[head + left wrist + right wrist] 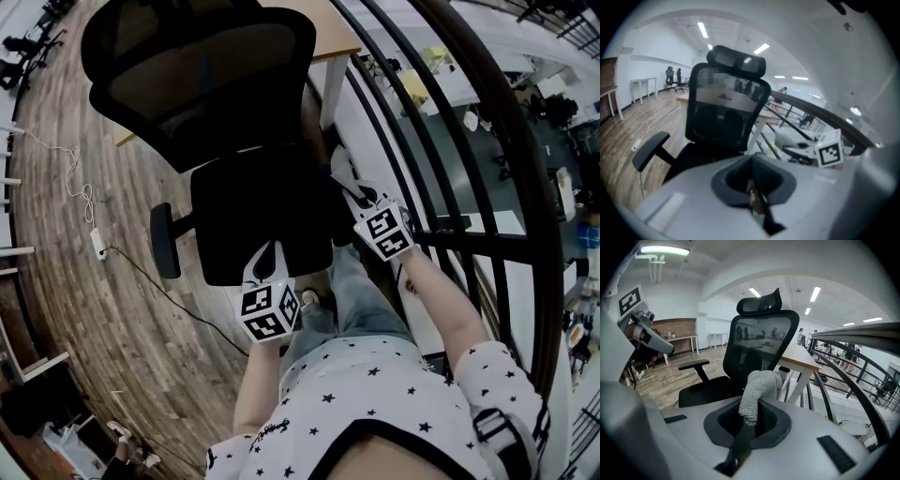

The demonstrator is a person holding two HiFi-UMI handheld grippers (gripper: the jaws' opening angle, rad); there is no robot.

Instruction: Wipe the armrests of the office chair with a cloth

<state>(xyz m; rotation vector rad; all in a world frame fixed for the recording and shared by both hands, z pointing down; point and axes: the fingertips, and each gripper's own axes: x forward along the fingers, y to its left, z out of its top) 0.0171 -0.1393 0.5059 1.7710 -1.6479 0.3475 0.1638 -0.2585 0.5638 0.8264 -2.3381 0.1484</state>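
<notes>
Nearest the person, the left gripper (268,255) hangs over the front edge of the black seat (246,217). Its jaws are pressed together, and nothing can be made out between them. The right gripper (746,426) sits a little further forward, at the seat's right edge. Its jaws are closed on a pale knitted cloth (757,386), which rises from them in a thick roll and bends over at the top. The cloth is in the air in front of the office chair (211,122) and touches no part of it.

In the head view, one armrest (166,241) juts out at the seat's left side, well apart from both grippers. The other armrest cannot be picked out in that view. Beyond the seat, the mesh backrest (759,345) stands upright with a headrest (760,304) on top. Behind the chair is a wooden tabletop (799,357) on white legs. A thin cable (80,192) trails across the plank floor (112,328) to the left. Dark railing bars (450,159) curve along the right.
</notes>
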